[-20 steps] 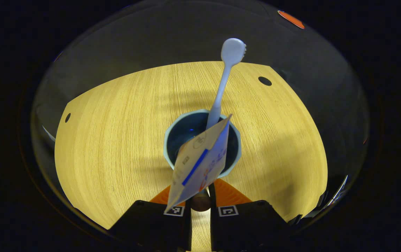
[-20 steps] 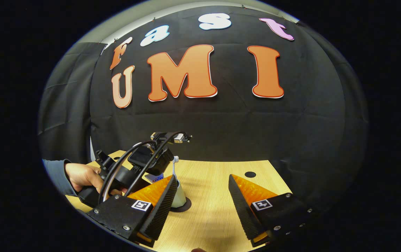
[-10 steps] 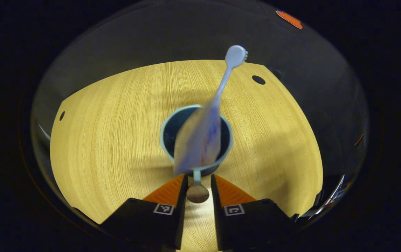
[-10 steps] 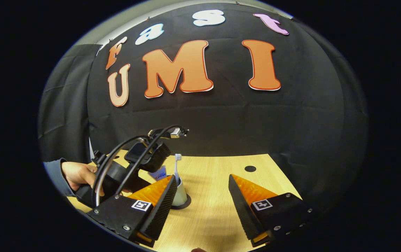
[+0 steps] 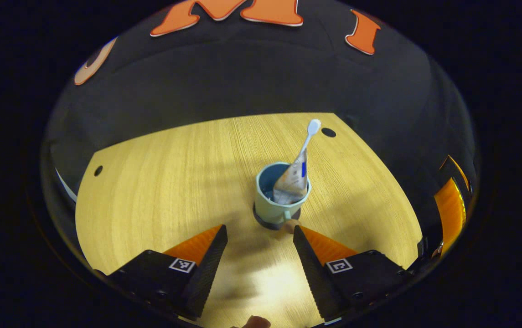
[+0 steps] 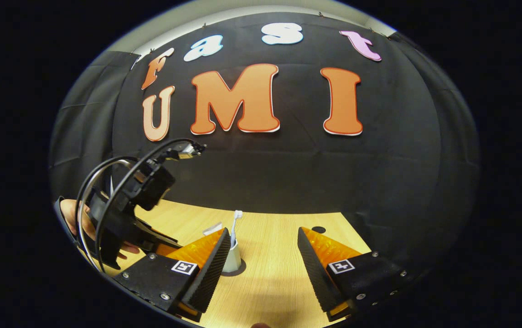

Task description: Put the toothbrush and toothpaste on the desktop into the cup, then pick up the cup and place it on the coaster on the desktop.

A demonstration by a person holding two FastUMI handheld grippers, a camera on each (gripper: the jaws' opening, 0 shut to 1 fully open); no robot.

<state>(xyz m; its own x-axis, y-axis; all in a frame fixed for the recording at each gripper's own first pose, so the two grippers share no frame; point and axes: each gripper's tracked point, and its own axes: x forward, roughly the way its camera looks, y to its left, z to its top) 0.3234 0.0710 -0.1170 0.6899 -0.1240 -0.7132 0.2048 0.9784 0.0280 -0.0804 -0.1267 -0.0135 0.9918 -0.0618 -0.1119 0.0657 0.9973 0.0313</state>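
Left gripper view: fingers of left gripper [image 5: 257, 255] spread wide, holding nothing. Cup [image 5: 278, 200] on dark coaster [image 5: 264, 222], near desk [image 5: 160, 182] middle. Toothbrush [image 5: 308, 136] and toothpaste [image 5: 293, 180] lean to same side of rim: top-heavy, stray bump could tip cup. Coaster mostly hidden under cup; small brown thing at cup's foot unclear.

Right gripper view: right gripper [image 6: 263, 259] fingers wide, empty. Cup [image 6: 233, 259] half hidden behind my near finger; toothpaste barely visible. Left gripper [image 6: 135, 214] near cup, its fingers cut off.

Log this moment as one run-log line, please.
cup: on coaster | toothbrush, toothpaste: in cup | left gripper: open, clear of cup | right gripper: open, idle
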